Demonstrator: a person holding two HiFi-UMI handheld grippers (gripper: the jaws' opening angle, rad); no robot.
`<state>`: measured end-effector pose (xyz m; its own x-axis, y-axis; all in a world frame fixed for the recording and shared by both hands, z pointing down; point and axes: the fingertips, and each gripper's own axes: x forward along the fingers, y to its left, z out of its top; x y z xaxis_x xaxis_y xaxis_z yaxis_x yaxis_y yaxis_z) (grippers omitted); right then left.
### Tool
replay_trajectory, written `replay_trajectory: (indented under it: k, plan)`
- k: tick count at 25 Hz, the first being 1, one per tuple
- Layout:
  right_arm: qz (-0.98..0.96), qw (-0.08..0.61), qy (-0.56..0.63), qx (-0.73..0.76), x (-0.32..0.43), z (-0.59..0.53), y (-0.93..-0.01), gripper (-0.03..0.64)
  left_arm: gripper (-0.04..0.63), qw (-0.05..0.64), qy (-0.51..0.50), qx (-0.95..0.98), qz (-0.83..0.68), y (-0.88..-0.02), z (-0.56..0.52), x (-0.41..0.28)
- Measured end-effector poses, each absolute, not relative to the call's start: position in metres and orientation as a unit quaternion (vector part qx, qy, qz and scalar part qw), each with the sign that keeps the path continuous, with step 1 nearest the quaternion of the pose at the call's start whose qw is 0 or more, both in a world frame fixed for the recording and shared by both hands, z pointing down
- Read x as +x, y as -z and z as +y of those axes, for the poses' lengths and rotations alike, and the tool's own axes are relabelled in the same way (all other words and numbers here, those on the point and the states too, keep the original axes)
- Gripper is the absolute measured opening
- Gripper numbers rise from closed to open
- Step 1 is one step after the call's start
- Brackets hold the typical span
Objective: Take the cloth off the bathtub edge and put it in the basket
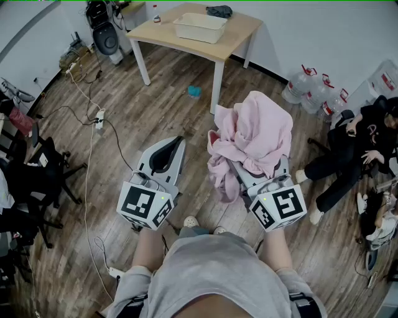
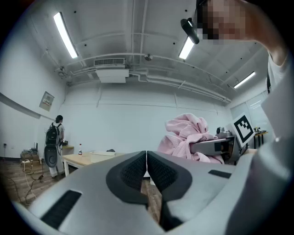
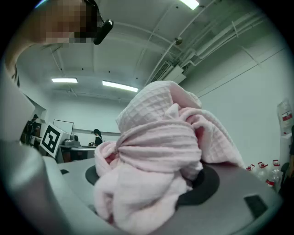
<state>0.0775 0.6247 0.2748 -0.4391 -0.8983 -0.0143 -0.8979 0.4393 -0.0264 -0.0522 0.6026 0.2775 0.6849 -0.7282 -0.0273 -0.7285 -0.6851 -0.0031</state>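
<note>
Right gripper view: the right gripper (image 3: 151, 181) pinches a bunched pink cloth (image 3: 156, 137) between wide-set jaws. The left gripper (image 2: 146, 172) beside it has its jaws pressed together, empty. Farther ahead a wooden table (image 1: 236, 38) carries the white basket (image 1: 200, 28); a small blue thing (image 1: 194, 91) lies on the floor before it.

A light wooden table (image 1: 239, 34) stands at the far side of the wood-plank floor (image 1: 155, 105). A dark crumpled thing (image 1: 219, 10), perhaps a rag, lies at its far edge. A small blue object (image 1: 194, 91) lies on the floor beneath the table. Clear water jugs (image 1: 301, 87) cluster far right, near a seated person in black (image 1: 357, 146). At the left, a white power strip (image 1: 99, 119) trails cables near black office chairs (image 1: 37, 168).
</note>
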Motion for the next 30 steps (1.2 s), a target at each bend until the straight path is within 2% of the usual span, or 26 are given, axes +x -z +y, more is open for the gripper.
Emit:
replay_trajectory:
  k: [30]
  plan:
    - [0.841, 0.028, 0.006, -0.54, 0.041, 0.585, -0.274, 0.366, 0.015, 0.029, -0.014, -0.929, 0.368, -0.275, 0.554, -0.084]
